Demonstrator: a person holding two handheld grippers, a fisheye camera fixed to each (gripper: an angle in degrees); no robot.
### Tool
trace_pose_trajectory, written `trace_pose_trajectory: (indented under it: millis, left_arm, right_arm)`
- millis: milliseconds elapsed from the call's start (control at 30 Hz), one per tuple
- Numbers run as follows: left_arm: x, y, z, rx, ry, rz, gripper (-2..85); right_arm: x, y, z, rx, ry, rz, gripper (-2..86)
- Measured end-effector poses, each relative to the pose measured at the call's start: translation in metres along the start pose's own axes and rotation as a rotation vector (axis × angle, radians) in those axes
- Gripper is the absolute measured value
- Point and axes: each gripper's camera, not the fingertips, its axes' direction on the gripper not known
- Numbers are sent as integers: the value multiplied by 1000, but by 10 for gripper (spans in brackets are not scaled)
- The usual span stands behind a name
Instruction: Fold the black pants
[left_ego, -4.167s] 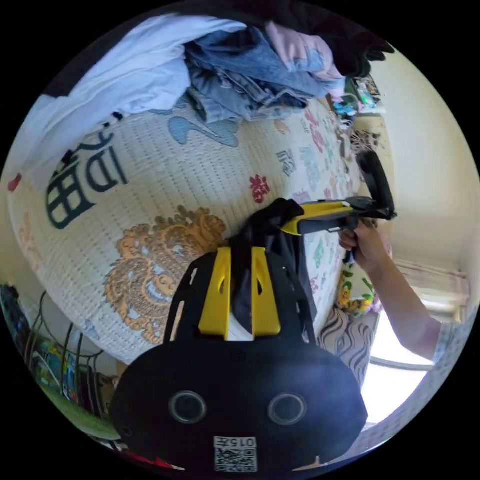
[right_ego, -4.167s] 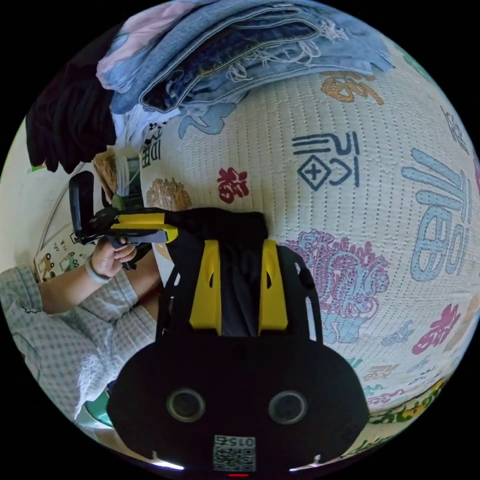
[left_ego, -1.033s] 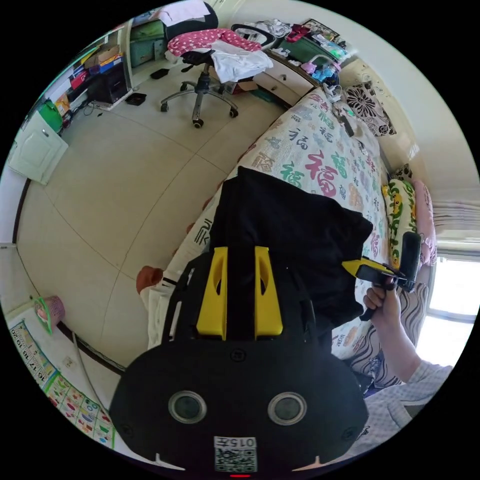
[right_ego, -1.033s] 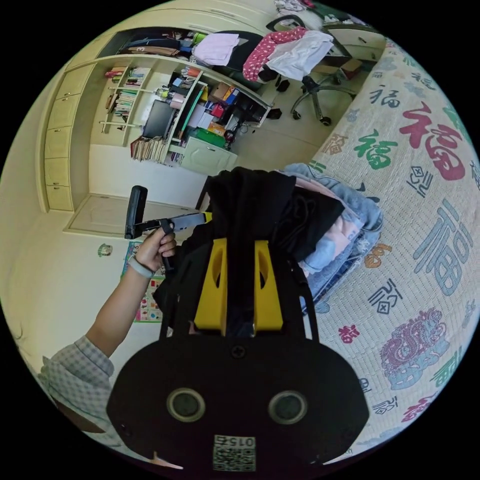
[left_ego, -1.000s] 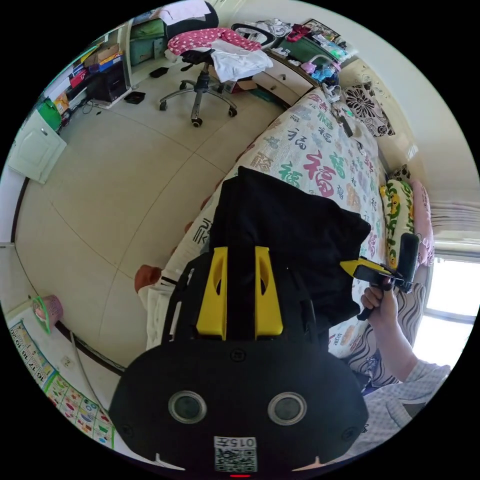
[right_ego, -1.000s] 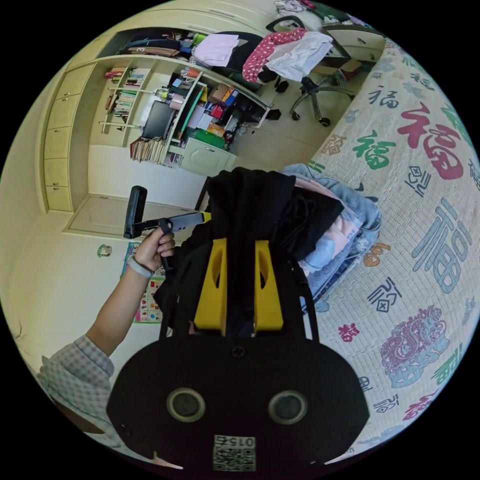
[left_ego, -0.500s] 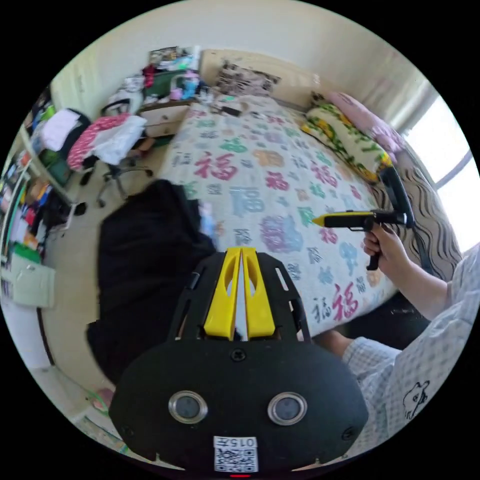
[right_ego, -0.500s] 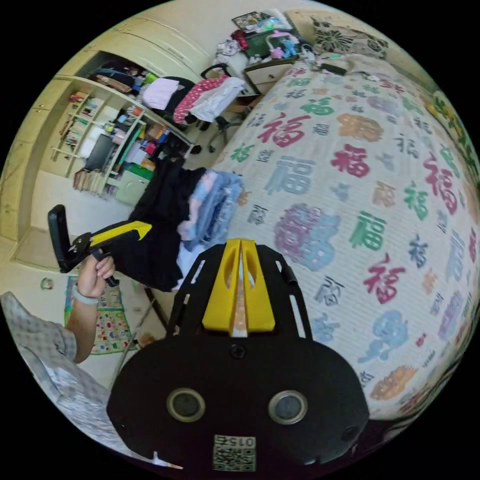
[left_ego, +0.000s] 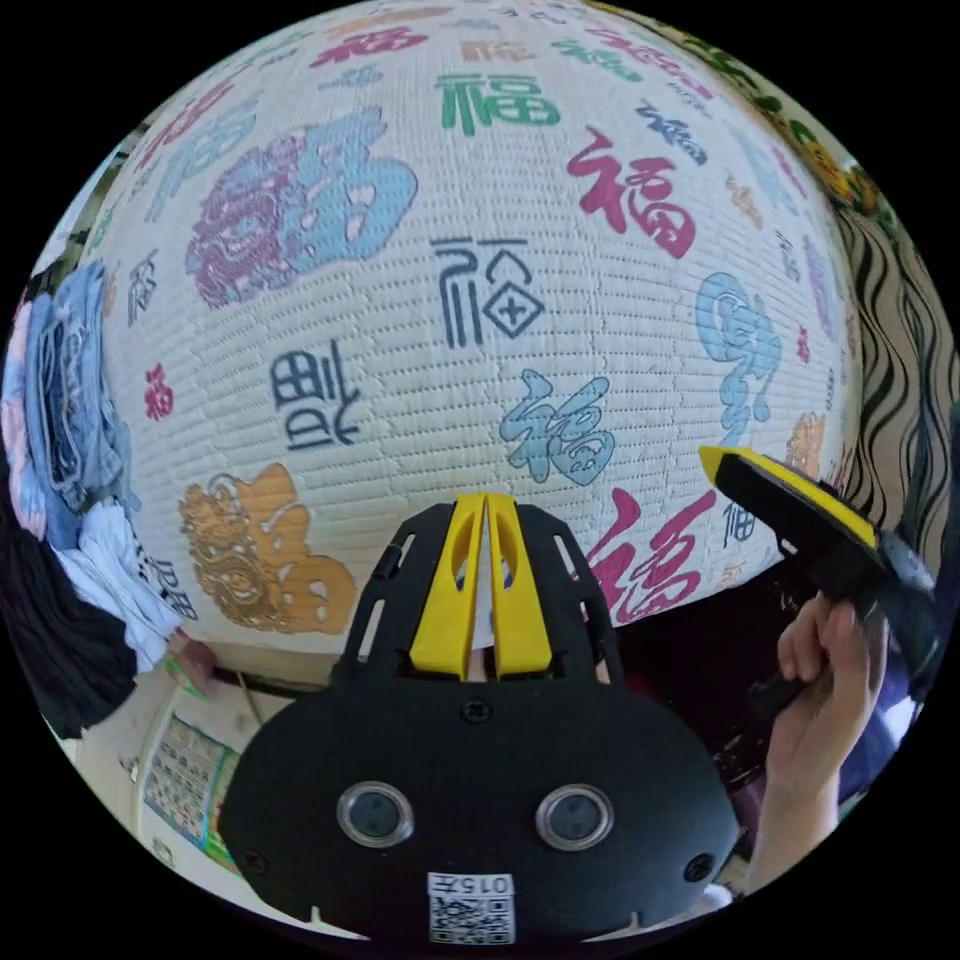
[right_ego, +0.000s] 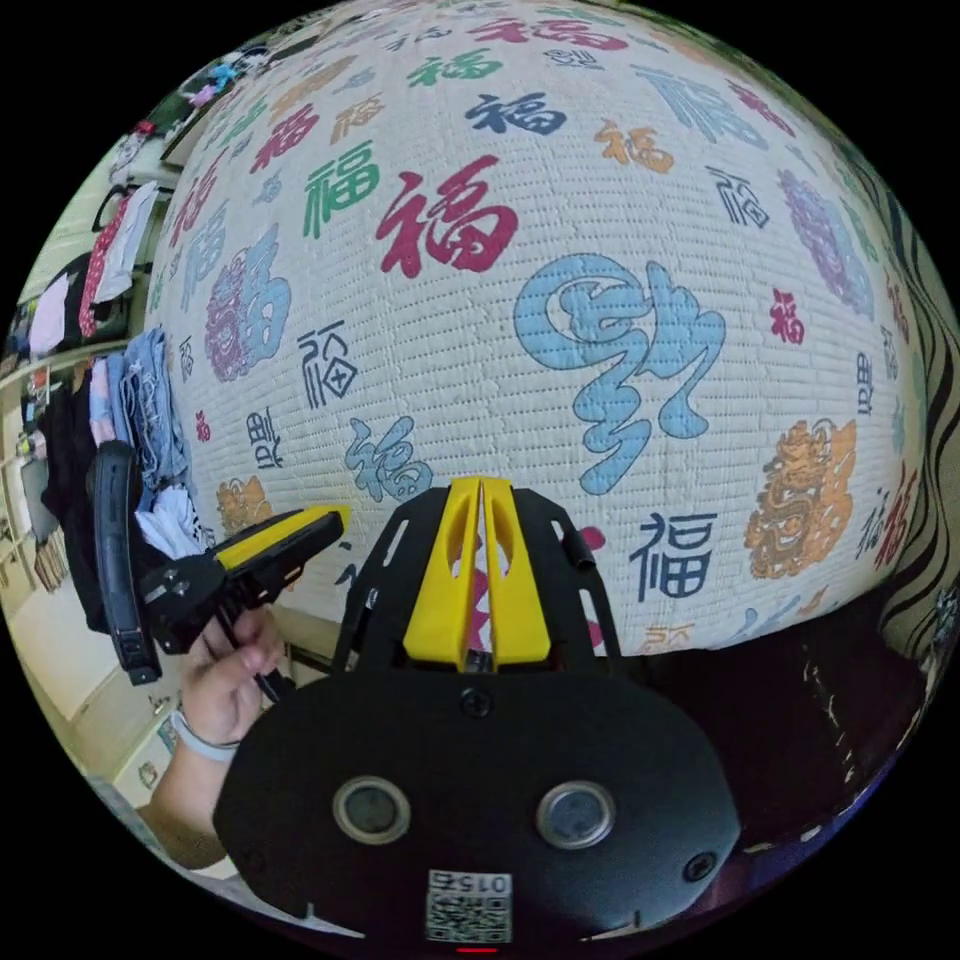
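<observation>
- Left claw (left_ego: 486, 500): yellow jaws pressed together, nothing between them, tips over the printed bed cover (left_ego: 420, 330).
- Right claw (right_ego: 480, 485): jaws likewise closed and empty — held over the same cover.
- Black pants (left_ego: 50, 630): on the clothes pile (left_ego: 60, 400) at the bed's edge, well off to the left claw's left; also seen left of the right claw.
- Each claw sits in a hand (left_ego: 815, 690) beside the other.

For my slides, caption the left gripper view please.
Left gripper shut and empty above the printed bedspread, right gripper alongside, stacked clothes at the bed's edge.
</observation>
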Motion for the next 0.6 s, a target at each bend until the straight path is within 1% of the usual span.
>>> trace_pose_trajectory:
  millis: [67,233,367,433,600]
  left_arm:
    - [16,-14,21,-29,48,-94,-4]
    - [43,-33,42,-11,61,-144,-3]
    - [70,-49,59,-40,39,-182,-2]
    - [85,-56,67,-56,-9,-156,-2]
    - [112,-72,93,-82,-17,-165,-3]
  right_arm:
    - [5,-8,13,-43,37,60,-9]
    - [-1,-20,40,-117,202,94,-10]
    - [-12,-24,50,-75,223,75,-10]
    - [-12,-27,54,-65,206,90,-10]
    - [-17,-33,64,-49,209,16,-10]
